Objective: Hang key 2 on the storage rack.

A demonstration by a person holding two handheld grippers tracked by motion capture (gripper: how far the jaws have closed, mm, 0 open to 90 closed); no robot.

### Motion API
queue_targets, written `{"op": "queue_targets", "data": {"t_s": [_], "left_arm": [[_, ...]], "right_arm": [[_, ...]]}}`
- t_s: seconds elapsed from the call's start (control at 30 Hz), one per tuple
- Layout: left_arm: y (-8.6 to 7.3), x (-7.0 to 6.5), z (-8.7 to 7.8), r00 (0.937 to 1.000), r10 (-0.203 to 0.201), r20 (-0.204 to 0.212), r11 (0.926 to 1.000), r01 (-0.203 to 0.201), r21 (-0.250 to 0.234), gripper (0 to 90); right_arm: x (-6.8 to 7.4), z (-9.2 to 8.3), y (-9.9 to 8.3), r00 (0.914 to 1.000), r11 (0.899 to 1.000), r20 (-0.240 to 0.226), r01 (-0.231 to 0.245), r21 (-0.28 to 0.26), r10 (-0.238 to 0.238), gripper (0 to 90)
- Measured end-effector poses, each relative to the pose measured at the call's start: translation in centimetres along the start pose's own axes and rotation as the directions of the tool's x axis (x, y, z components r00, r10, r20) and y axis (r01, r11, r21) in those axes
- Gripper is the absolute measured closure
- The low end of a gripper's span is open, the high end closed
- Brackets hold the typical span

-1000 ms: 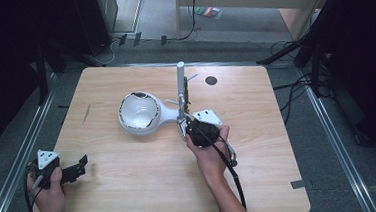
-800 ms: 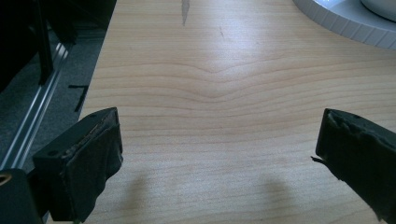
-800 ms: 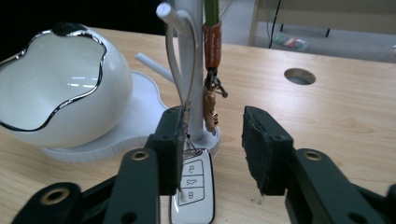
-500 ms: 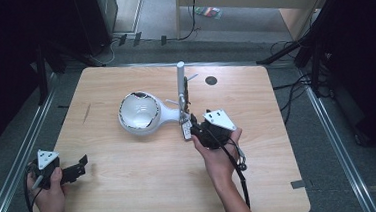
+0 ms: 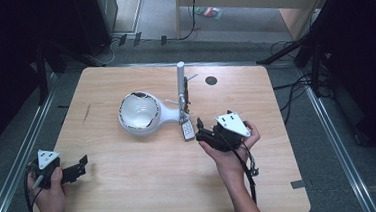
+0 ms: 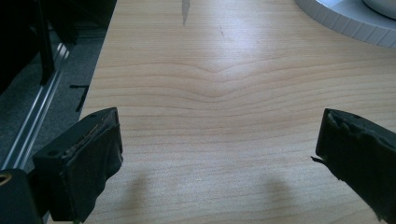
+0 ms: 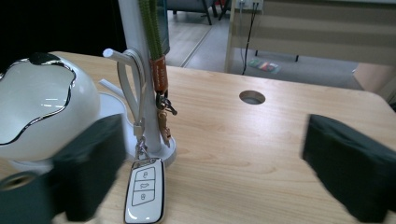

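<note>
On the table (image 5: 146,189), one key fob (image 7: 144,189), two grippers

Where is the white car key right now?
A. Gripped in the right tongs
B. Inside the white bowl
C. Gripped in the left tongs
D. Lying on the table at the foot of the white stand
D: the car key lies flat on the table beside the stand's base, strap hooked on its peg, in front of the open right tongs.

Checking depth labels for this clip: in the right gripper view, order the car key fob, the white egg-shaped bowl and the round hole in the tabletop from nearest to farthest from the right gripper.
1. Car key fob: flat on the table between the open jaws, toward the left one.
2. White egg-shaped bowl: left, behind the left jaw.
3. Round hole: farthest, mid-table beyond the stand's post.
</note>
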State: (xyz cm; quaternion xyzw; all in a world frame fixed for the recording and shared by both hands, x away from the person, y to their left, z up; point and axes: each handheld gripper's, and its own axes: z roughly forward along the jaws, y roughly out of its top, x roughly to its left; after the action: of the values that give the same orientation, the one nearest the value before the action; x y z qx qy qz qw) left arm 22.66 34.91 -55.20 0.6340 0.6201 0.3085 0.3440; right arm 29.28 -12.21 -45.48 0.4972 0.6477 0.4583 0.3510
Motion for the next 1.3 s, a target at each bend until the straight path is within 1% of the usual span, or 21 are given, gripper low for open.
{"op": "queue_targets", "data": {"t_s": [0.07, 0.1, 0.17, 0.23, 0.27, 0.37, 0.53, 0.77, 1.13, 1.3], "left_arm": [[0.0, 0.0, 0.0, 1.0000, 0.002, 0.000, 1.0000, -0.002, -0.004, 0.8], [0.0, 0.0, -0.1, 1.0000, 0.004, 0.001, 1.0000, -0.004, -0.004, 0.8], [-0.1, 0.0, -0.1, 1.0000, 0.003, 0.004, 1.0000, -0.003, -0.006, 0.8], [-0.1, 0.0, -0.1, 1.0000, 0.003, 0.004, 1.0000, -0.003, -0.007, 0.9], [-0.1, -0.1, -0.1, 1.0000, 0.002, 0.004, 1.0000, -0.002, -0.006, 0.8], [0.0, -0.1, -0.1, 0.9999, 0.011, 0.002, 0.9999, -0.011, 0.000, 0.8], [0.0, -0.1, 0.0, 1.0000, 0.009, 0.000, 1.0000, -0.009, 0.001, 0.8], [0.0, -0.1, 0.0, 1.0000, 0.009, -0.003, 1.0000, -0.009, -0.002, 0.8], [0.0, -0.1, 0.0, 1.0000, 0.009, -0.002, 1.0000, -0.009, -0.001, 0.8], [0.0, -0.1, 0.0, 1.0000, 0.009, -0.002, 1.0000, -0.009, -0.001, 0.8]], "right_arm": [[-0.5, -0.2, -0.1, 0.9998, 1.000, 0.018, -0.006, 0.004, 0.006, 0.0], [-0.7, -0.3, -0.2, 0.9998, 1.000, 0.018, -0.003, 0.006, 0.002, 0.0], [-1.1, -0.5, -0.4, 0.9998, 1.000, 0.016, 0.013, 0.011, -0.013, 0.0], [-1.4, -0.8, -0.8, 0.9989, 0.999, 0.030, 0.037, 0.017, -0.038, 0.0], [-1.6, -0.8, -1.0, 0.9985, 0.999, 0.038, 0.039, 0.023, -0.040, 0.0], [-2.5, -1.3, -1.5, 0.9991, 0.999, 0.039, 0.017, 0.037, -0.019, 0.0], [-4.0, -2.1, -2.3, 0.9982, 0.999, 0.060, -0.008, 0.032, 0.006, 0.0], [-5.7, -3.0, -3.4, 0.9968, 0.999, 0.080, -0.002, 0.040, -0.001, 0.0], [-8.2, -4.2, -4.4, 0.9899, 0.998, 0.139, -0.037, 0.058, 0.029, 0.0], [-9.1, -4.6, -5.0, 0.9878, 0.997, 0.153, -0.039, 0.071, 0.028, 0.0]]}}
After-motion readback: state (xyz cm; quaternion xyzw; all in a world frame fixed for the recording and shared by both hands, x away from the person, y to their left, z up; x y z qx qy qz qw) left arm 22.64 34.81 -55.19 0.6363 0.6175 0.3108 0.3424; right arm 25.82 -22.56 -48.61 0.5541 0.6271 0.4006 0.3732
